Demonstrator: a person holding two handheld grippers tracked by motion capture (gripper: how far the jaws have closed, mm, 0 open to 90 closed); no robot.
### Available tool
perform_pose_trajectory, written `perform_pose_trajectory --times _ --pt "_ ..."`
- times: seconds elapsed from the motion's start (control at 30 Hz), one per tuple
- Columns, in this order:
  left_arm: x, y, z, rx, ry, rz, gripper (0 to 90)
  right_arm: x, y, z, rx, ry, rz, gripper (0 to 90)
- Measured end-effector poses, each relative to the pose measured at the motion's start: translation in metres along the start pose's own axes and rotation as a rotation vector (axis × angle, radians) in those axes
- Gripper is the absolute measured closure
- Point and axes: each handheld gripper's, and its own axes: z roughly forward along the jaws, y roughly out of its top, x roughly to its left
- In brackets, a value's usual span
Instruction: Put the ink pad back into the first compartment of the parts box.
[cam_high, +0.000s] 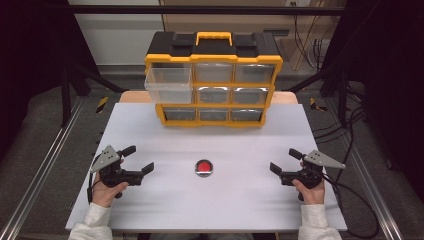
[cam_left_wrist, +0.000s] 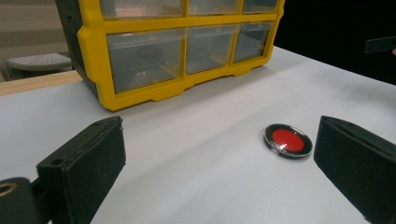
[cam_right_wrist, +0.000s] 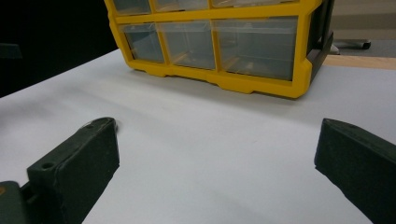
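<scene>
Item: red disc (cam_high: 203, 167) on desk (cam_high: 240, 200), prob. light, stiff, slick, low.
Grip: across rim.
Left hand-held gripper (cam_high: 138, 159): wide, empty.
Right hand-held gripper (cam_high: 285, 161): wide, empty.

Yellow-and-black plastic drawer cabinet (cam_left_wrist: 182, 56) w/ clear drawers is cut off at the top edge in the left gripper view, upper rows out of frame; same in the right gripper view, where its left end also runs past the edge. Drawer contents can't be told thru the hazy plastic in any view. Left gripper's (cam_left_wrist: 219, 158) black jaws are cropped by the bottom and right edges; right gripper's (cam_right_wrist: 215, 163) jaws likewise. Small round black-rimmed disc w/ red centre (cam_high: 204, 167): surface detail too small to read from the high view. Person's white sleeves (cam_high: 92, 225) cut off at the bottom edge.
</scene>
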Motion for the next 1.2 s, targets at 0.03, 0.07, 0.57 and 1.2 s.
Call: perform_pose_trajectory --times 0.03,0.07,0.57,1.2 --pt "0.000 0.000 0.000 0.000 -0.001 0.001 2.0 0.000 0.000 -0.001 0.001 -0.001 0.001 0.4" --pt "-0.001 0.000 0.000 0.001 -0.001 0.001 2.1 -0.001 0.000 -0.001 -0.001 0.000 0.001 0.4" --pt "-0.008 0.011 0.005 0.015 -0.001 0.005 1.9 0.000 0.000 0.000 0.001 0.006 -0.013 0.4" --pt "-0.027 0.029 0.017 0.041 -0.014 0.014 1.8 0.001 0.000 0.001 0.013 0.003 -0.023 0.4"
